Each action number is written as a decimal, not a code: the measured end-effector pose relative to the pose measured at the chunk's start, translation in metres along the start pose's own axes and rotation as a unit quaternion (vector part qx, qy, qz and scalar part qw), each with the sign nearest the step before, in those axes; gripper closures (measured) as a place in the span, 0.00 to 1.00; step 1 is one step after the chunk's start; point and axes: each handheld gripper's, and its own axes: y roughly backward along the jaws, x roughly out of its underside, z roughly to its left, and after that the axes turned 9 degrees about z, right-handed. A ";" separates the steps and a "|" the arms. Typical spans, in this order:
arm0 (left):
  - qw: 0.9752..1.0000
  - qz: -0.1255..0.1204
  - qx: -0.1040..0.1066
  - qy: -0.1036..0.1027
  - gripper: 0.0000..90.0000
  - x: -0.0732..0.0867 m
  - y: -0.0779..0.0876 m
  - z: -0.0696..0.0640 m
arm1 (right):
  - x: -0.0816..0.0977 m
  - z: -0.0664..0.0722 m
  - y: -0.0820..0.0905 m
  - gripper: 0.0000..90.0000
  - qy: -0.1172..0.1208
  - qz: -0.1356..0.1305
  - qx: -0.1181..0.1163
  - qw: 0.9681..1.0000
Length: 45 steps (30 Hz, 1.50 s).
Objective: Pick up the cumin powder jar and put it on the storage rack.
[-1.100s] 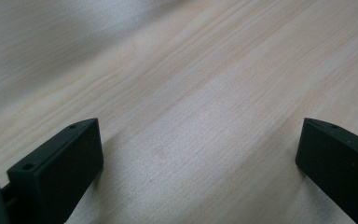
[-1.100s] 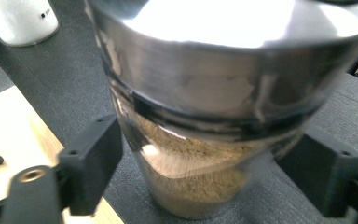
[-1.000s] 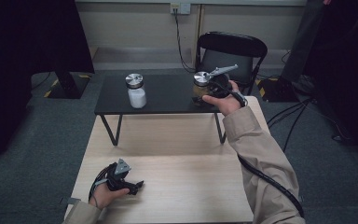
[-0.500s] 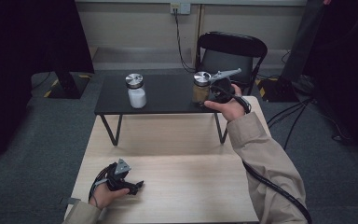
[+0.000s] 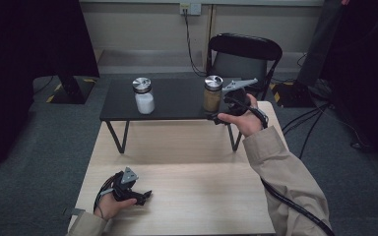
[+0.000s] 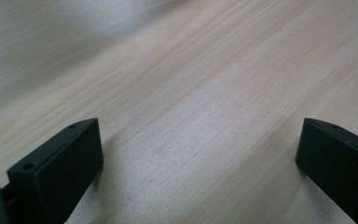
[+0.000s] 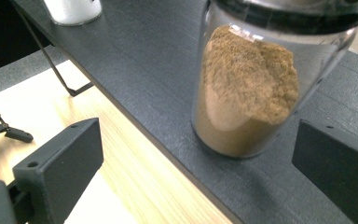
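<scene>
From the high view, you are holding your right gripper (image 5: 225, 100) just beside the clear glass jar of brown powder (image 5: 212, 94), which is standing on the low black surface (image 5: 174, 101). Its fingers have just been opening, nothing pressed between them. Your left gripper (image 5: 139, 195) is resting on the pale wooden surface (image 5: 202, 172).

In the left gripper view, the fingers (image 6: 56, 170) are standing wide over bare wood.

In the right gripper view, the wide fingers (image 7: 58, 165) are flanking the jar without touching. You are likely just letting go; next calls for drawing straight back.

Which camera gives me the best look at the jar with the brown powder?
The right gripper view: the brown powder jar stands close up on the black shelf, its powder level sloping behind the glass. The high view shows the same jar small and far, silver lid on top, beside the right claw. The left gripper view faces bare tabletop.
</scene>
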 end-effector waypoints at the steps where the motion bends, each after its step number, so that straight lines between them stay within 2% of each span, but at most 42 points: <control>1: 1.000 0.000 0.000 0.000 0.00 0.000 0.000 0.000 | 0.001 0.001 0.001 0.01 0.000 -0.001 0.000 1.000; 13: 1.000 0.004 -0.001 -0.005 0.00 -0.001 0.001 0.001 | 0.024 0.007 0.010 0.01 0.004 -0.009 -0.006 1.000; 21: 1.000 0.002 0.000 -0.002 0.00 -0.001 0.000 0.000 | 0.039 0.011 0.012 0.01 0.009 -0.005 -0.010 1.000; 23: 1.000 0.006 -0.001 -0.008 0.00 -0.002 0.001 0.001 | 0.042 0.011 0.011 0.01 0.007 -0.005 -0.013 1.000; 24: 1.000 0.002 0.000 -0.002 0.00 -0.001 0.000 0.000 | 0.043 0.011 0.011 0.01 0.008 -0.004 -0.015 1.000; 26: 1.000 0.006 -0.001 -0.008 0.00 -0.002 0.001 0.001 | 0.046 0.012 0.011 0.01 0.008 -0.005 -0.014 1.000; 35: 1.000 0.004 -0.001 -0.004 0.00 -0.001 0.001 0.001 | 0.062 0.014 0.011 0.01 0.002 -0.010 -0.026 1.000; 45: 1.000 0.002 0.000 -0.003 0.00 -0.001 0.000 0.000 | 0.081 0.017 0.014 0.01 0.003 -0.013 -0.028 1.000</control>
